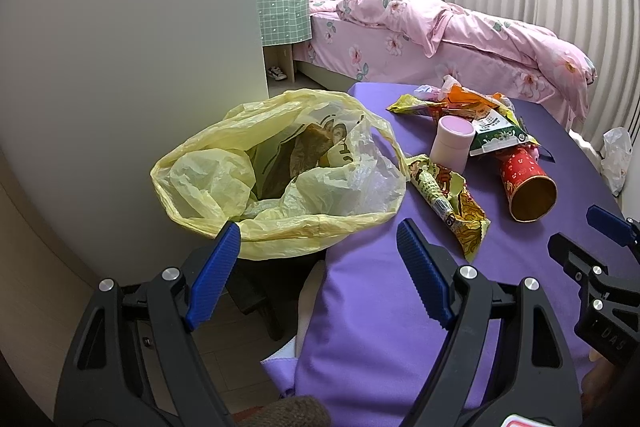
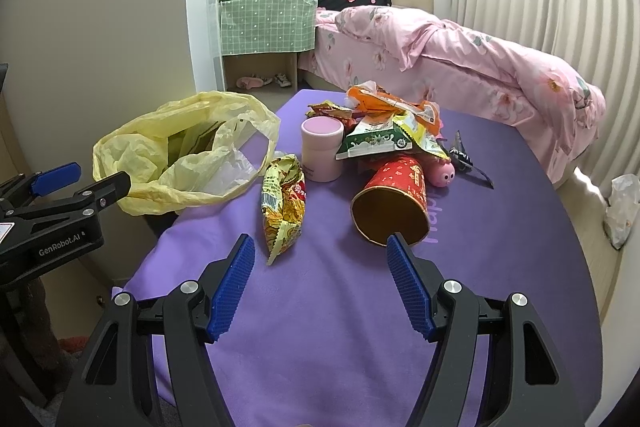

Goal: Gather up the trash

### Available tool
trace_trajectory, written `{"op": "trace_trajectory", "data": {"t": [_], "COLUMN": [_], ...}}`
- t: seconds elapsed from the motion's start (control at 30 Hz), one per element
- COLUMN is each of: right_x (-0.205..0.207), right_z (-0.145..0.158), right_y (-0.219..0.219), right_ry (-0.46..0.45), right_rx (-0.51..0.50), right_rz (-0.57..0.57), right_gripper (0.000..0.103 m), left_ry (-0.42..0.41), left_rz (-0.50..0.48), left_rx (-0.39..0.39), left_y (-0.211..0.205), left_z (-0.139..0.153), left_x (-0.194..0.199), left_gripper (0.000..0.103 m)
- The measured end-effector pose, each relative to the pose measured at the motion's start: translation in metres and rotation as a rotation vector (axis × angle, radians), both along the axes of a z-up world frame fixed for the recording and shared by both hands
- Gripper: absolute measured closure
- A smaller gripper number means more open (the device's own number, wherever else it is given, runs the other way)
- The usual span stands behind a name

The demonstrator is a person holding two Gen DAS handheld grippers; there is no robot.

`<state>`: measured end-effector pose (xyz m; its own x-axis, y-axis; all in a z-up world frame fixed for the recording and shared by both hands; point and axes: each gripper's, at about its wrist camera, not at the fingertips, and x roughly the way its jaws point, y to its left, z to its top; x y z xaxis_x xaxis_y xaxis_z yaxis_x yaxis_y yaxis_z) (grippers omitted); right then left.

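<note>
Left wrist: both tongs (image 1: 320, 231) (image 2: 320, 241) released; wrapper pile (image 1: 476, 111) hides items.

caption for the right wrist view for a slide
Open right gripper hovers over purple cloth facing a yellow snack wrapper, tipped red paper cup and yellow trash bag.

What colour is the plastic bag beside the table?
Pale yellow bag, seen best from the left wrist camera.

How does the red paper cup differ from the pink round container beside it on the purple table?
The red paper cup lies on its side, its open mouth toward the camera; the pink round container stands upright. The cup is red and patterned with a brown inside; the container is plain pale pink, its top closed. Both rest on the purple table against the wrapper pile.
</note>
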<state>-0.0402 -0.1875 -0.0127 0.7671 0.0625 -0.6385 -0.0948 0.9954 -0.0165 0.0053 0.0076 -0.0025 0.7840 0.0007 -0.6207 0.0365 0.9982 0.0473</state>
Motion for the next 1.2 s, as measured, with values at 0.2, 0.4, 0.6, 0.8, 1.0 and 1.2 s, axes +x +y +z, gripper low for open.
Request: {"op": "trace_trajectory", "data": {"t": [0.2, 0.4, 0.6, 0.8, 1.0, 1.2], "right_x": [0.0012, 0.0019, 0.0025, 0.0029, 0.0019, 0.0010], "right_z": [0.0009, 0.0011, 0.0012, 0.0020, 0.0032, 0.0040], "right_y": [0.0008, 0.0016, 0.0017, 0.0017, 0.0011, 0.0013], "right_ry": [-0.001, 0.004, 0.003, 0.002, -0.001, -0.005], "right_rx": [-0.003, -0.004, -0.005, -0.005, -0.010, -0.009], "right_rz": [0.002, 0.002, 0.005, 0.002, 0.008, 0.009], "right_gripper": [0.038, 0.038, 0.038, 0.038, 0.038, 0.038], "left_ry": [-0.007, -0.006, -0.007, -0.006, -0.009, -0.013], "left_rz": [0.009, 0.012, 0.012, 0.012, 0.015, 0.022], "left_rx": [-0.004, -0.007, -0.008, -0.008, -0.008, -0.011], "left_y": [0.0015, 0.0009, 0.0011, 0.0012, 0.0012, 0.0021], "left_z": [0.0007, 0.0013, 0.0010, 0.0005, -0.0006, -0.0013], "left_x": [-0.0009, -0.0014, -0.0014, -0.0012, -0.0015, -0.0020], "left_gripper": [0.027, 0.027, 0.027, 0.027, 0.027, 0.027]}}
